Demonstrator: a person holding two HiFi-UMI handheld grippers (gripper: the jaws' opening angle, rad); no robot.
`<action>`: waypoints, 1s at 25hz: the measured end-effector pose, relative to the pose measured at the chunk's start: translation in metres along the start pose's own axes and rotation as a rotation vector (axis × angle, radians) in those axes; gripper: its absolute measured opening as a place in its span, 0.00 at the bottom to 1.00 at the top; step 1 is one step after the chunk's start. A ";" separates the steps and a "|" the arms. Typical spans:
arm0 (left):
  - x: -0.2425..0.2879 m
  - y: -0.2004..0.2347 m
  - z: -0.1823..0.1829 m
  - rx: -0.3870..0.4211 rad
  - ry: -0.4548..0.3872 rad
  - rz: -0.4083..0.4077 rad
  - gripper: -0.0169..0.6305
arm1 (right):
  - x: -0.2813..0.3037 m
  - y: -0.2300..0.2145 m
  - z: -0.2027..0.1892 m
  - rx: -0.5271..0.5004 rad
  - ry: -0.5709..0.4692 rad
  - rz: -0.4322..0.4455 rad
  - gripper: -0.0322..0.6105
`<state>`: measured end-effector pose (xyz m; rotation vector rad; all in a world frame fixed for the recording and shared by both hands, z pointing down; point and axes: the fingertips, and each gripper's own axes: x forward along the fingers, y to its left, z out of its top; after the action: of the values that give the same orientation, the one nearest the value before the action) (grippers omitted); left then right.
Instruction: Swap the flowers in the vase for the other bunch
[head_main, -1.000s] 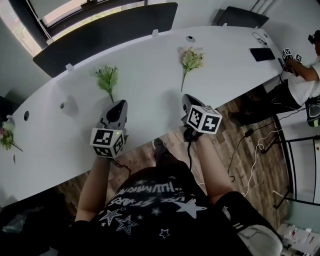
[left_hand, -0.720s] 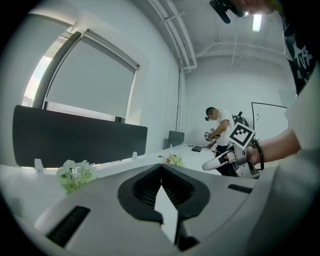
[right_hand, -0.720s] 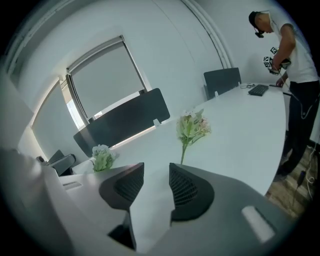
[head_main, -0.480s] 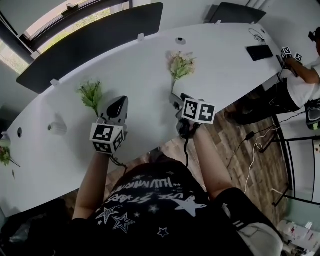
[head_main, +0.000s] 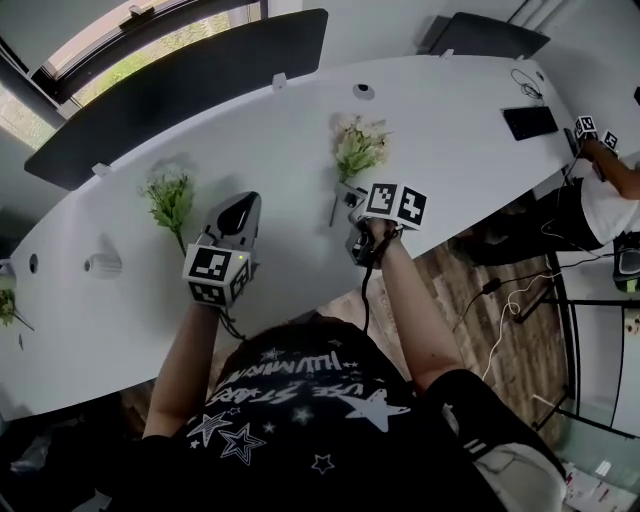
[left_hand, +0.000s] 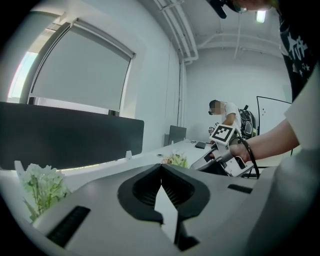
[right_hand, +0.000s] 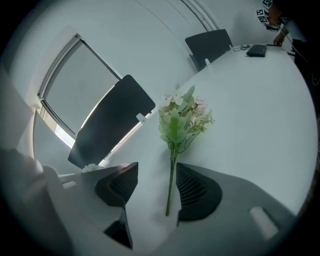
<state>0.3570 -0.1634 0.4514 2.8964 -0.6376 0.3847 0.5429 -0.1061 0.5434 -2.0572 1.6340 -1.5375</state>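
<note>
White tabletop (head_main: 470, 130) is seen to carry both bunches, well apart. At the left a green bunch (head_main: 170, 198) appears to be laid flat. Beside it a small pale cylinder (head_main: 100, 265) is seen, and whether that is the vase cannot be told. Just right of the green bunch the left gripper (head_main: 240, 207) is held above the table, its jaws pressed together with nothing between them. Further right the pale-flowered bunch (head_main: 358, 148) is laid with its stem (right_hand: 171, 185) towards the person. The right gripper (right_hand: 156, 172) is poised over the stem's lower end. Its jaws have just been opening and are spread wide; the stem is framed between them, nearer the right pad, and is not pressed.

The bunch is judged to be very light, with a thin, fairly stiff stem and soft heads that would be crushed if squeezed. A hold is best taken low on the bare stem, clear of the blossoms. Since the stem lies on the surface, the pads would have to be lowered right to the table, and so thin a stem may be expected to twist in the grip.

Only in the head view is the layout of both bunches given. Only in the right gripper view is the stem shown between the pads. In the left gripper view the closed jaws are confirmed and the right gripper is seen from the side.
</note>
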 end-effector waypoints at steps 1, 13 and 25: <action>0.004 0.000 0.000 -0.002 0.001 0.004 0.04 | 0.004 -0.003 0.004 0.009 0.004 -0.006 0.41; 0.026 0.006 -0.004 -0.034 0.041 0.045 0.04 | 0.047 -0.039 0.021 0.085 0.049 -0.112 0.41; 0.034 0.023 -0.006 -0.039 -0.005 0.073 0.04 | 0.063 -0.053 0.027 -0.072 0.090 -0.292 0.41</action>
<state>0.3756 -0.1965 0.4691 2.8443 -0.7444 0.3692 0.5932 -0.1452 0.6021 -2.3866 1.4897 -1.7021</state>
